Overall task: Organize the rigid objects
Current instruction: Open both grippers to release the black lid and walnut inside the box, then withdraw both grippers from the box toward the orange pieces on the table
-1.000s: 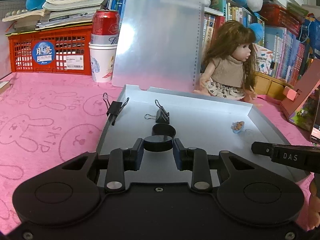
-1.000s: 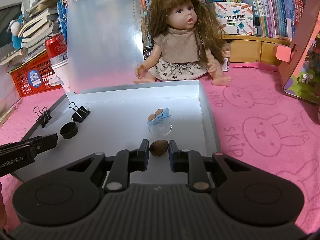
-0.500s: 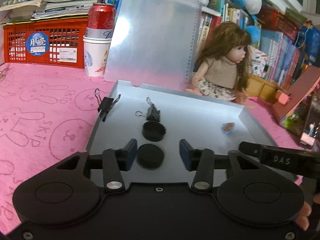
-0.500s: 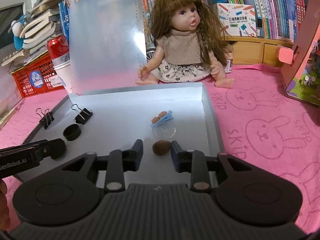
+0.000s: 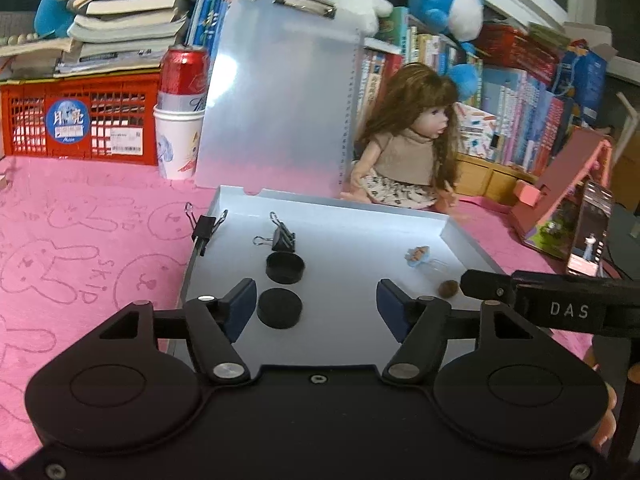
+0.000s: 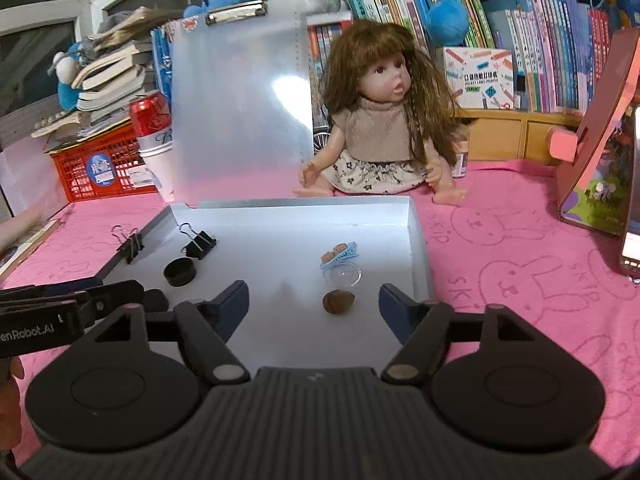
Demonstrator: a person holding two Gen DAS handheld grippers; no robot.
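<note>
- My left gripper stands released over the near edge of the shallow grey tray; its jaws have just been opening, and the blue pads touch nothing.
- The flat round black disc lies on the tray floor between my left fingers, close to the left pad but apart from it.
- Just beyond that disc sits a short round black cap with its hollow side up, and touching its far side is a black binder clip with wire handles.
- A second black binder clip is clamped on the tray's left wall.
- My right gripper also hangs slack, its jaws having just been opening, pads well clear of everything.
- The small brown nut-like lump rests on the tray floor between my right fingers, nearer the right pad, touched by neither.
- Directly behind the lump is a small clear round dish, and a light blue hair clip with brown trim lies at its far edge.
- A translucent plastic clipboard stands upright against the tray's far wall.
- A long-haired doll in a beige top sits on the pink bunny-print cloth behind the tray.
- A red can set in a white paper cup stands left of the clipboard, beside a red plastic crate.
</note>
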